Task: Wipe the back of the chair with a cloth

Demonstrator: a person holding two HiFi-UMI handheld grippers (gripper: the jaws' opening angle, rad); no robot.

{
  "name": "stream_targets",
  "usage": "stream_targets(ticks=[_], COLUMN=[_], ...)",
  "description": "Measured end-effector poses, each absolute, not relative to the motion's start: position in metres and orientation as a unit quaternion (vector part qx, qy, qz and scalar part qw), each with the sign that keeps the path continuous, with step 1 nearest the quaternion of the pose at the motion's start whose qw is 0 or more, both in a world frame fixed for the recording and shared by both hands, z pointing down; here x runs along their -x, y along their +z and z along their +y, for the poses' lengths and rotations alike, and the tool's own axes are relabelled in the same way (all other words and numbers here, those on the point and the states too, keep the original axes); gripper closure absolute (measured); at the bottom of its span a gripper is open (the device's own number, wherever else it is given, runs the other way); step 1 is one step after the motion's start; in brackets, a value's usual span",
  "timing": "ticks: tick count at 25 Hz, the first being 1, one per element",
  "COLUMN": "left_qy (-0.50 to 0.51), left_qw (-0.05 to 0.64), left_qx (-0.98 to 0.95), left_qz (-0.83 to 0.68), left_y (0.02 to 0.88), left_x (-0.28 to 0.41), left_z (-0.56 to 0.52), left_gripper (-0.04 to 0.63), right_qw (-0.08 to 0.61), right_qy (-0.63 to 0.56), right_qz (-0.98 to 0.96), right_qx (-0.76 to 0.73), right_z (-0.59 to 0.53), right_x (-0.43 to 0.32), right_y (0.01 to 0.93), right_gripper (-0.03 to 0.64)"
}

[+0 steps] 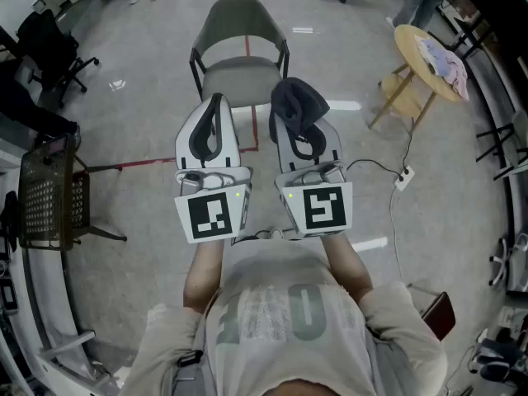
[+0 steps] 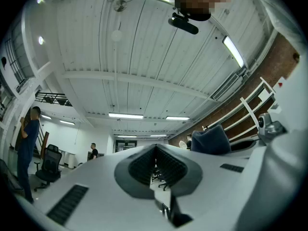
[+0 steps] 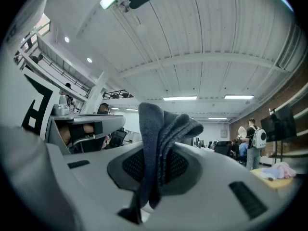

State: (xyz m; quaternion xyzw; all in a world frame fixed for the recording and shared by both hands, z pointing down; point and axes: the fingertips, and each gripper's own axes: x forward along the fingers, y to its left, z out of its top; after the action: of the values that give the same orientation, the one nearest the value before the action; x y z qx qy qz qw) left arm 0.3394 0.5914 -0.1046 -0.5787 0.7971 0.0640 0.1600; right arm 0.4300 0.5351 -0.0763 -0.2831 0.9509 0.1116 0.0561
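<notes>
A grey-green chair (image 1: 242,35) with a black frame stands on the floor ahead of me, its seat facing me. In front of it my right gripper (image 1: 299,114) is raised, shut on a dark blue-grey cloth (image 1: 295,103) that bunches above its tips. The right gripper view has the cloth (image 3: 161,134) clamped between the jaws and folded over above them. To its left my left gripper (image 1: 216,106) is raised beside it, shut with nothing in it. In the left gripper view its tips (image 2: 155,150) meet and the cloth (image 2: 210,139) sits off to the right. Both gripper views look up toward the ceiling.
A round wooden table (image 1: 410,41) with a pale cloth on it stands at the right. A black mesh chair (image 1: 49,196) is at the left, office chairs (image 1: 49,48) behind it. A power strip (image 1: 403,177) with its cable lies on the floor. People stand far off.
</notes>
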Motion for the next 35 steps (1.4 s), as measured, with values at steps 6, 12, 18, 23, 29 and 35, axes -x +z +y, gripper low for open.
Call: stream_targets(ticks=[6, 12, 18, 23, 29, 35], left_qy=[0.067, 0.068, 0.059, 0.057, 0.066, 0.062], left_qw=[0.178, 0.177, 0.178, 0.164, 0.163, 0.158], left_qx=[0.576, 0.554, 0.532, 0.52, 0.527, 0.543], left_qz=[0.795, 0.811, 0.826, 0.836, 0.831, 0.822], left_y=[-0.111, -0.111, -0.107, -0.095, -0.067, -0.042], left_x=[-0.335, -0.325, -0.314, -0.289, -0.264, -0.205], left_z=[0.594, 0.597, 0.598, 0.583, 0.532, 0.449], left_gripper=[0.58, 0.58, 0.58, 0.58, 0.58, 0.58], right_qw=[0.065, 0.073, 0.064, 0.053, 0.055, 0.051], right_qy=[0.102, 0.099, 0.097, 0.081, 0.089, 0.09], right_qz=[0.954, 0.957, 0.957, 0.962, 0.958, 0.956], right_qx=[0.274, 0.262, 0.266, 0.257, 0.267, 0.274], right_z=[0.539, 0.531, 0.511, 0.491, 0.439, 0.365], right_x=[-0.426, -0.43, -0.432, -0.419, -0.4, -0.338], right_y=[-0.083, -0.078, -0.06, -0.046, -0.026, -0.005], right_gripper=[0.563, 0.563, 0.563, 0.563, 0.563, 0.563])
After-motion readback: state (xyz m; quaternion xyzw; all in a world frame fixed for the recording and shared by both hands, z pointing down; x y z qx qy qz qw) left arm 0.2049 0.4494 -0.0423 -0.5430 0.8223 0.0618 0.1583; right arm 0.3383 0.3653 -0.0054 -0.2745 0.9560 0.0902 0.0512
